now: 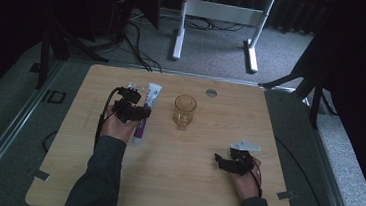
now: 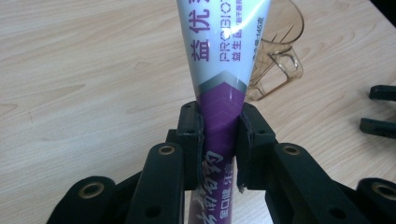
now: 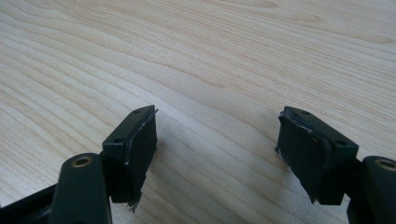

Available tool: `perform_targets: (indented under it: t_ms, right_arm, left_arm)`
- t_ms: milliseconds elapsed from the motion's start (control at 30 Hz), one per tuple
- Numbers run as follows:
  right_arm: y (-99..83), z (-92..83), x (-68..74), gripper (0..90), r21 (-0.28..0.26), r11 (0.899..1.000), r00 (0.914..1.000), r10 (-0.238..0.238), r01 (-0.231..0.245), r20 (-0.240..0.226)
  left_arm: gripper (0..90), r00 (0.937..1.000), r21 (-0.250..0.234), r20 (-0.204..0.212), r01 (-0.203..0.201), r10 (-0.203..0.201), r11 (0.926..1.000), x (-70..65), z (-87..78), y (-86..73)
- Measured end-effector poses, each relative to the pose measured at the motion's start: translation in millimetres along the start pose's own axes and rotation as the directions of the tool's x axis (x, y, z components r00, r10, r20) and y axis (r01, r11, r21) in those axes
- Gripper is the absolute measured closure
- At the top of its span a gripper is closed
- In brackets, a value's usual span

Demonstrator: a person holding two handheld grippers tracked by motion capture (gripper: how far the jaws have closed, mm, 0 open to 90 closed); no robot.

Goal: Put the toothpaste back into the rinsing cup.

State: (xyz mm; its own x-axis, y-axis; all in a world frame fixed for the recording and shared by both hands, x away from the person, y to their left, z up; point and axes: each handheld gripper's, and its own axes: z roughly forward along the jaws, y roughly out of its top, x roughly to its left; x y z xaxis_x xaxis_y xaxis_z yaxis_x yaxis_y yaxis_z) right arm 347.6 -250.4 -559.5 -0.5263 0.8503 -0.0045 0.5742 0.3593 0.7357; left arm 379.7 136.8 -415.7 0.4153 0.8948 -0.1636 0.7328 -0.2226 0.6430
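The left gripper (image 2: 219, 140) has its fingers (image 2: 189, 135) clamped on a toothpaste tube (image 2: 219, 70), one pad pressing each side of the tube's purple part. In the left gripper view the tube runs straight out between the fingers, its white upper part with printed lettering widening away past their tips. Beyond the fingertips and off to one side stands a clear amber cup (image 2: 280, 51) with a handle, near the tube. In the high view the left gripper (image 1: 137, 111) sits at the left of the wooden tabletop (image 1: 189, 184), the tube (image 1: 148, 107) lies lengthwise through its fingers, white end pointing away from the person, and the cup (image 1: 184, 110) stands just beyond the fingertips toward the middle.

The right gripper (image 3: 217, 144) has its fingers (image 3: 135, 144) wide apart, with bare wood between them. In the high view it (image 1: 223, 162) rests near the person's side, well apart from the tube and the cup.
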Motion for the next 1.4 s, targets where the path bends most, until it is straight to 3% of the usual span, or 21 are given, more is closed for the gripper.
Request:
perform_targets:
  t_ms: [900,1400]
  right_arm:
    - [0.0,0.0,0.0,28.2,0.0,1.0,1.0,0.0,0.0,0.0]
    - [0.0,0.0,0.0,28.1,0.0,1.0,1.0,0.0,0.0,0.0]
  left_arm:
    - [74.0,0.9991,-0.075,-0.016,-0.041,0.04,0.9963,-7.4,1.6,13.6]
    - [73.9,0.9992,-0.118,-0.017,-0.039,0.037,0.9923,-8.4,1.9,20.0]
